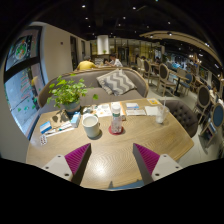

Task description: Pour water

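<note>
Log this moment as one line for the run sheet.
phase: approach | fingers: open, empty | white mug: on wooden table, ahead | bottle: upright beside mug | glass: further right | pour: not started

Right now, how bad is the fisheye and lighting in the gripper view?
Gripper view: strong barrel distortion, the wooden table edge bows; warm, dim indoor light, brighter at the hanging white lamp; the white mug stays legible; open gripper pads show clearly.

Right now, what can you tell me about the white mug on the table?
The white mug is round, looks like ceramic and stands upright on the wooden table. It sits just beyond the gripper, whose jaws are open and empty. A bottle stands apart beside it; a green plant is behind. What it holds is hidden.
</note>
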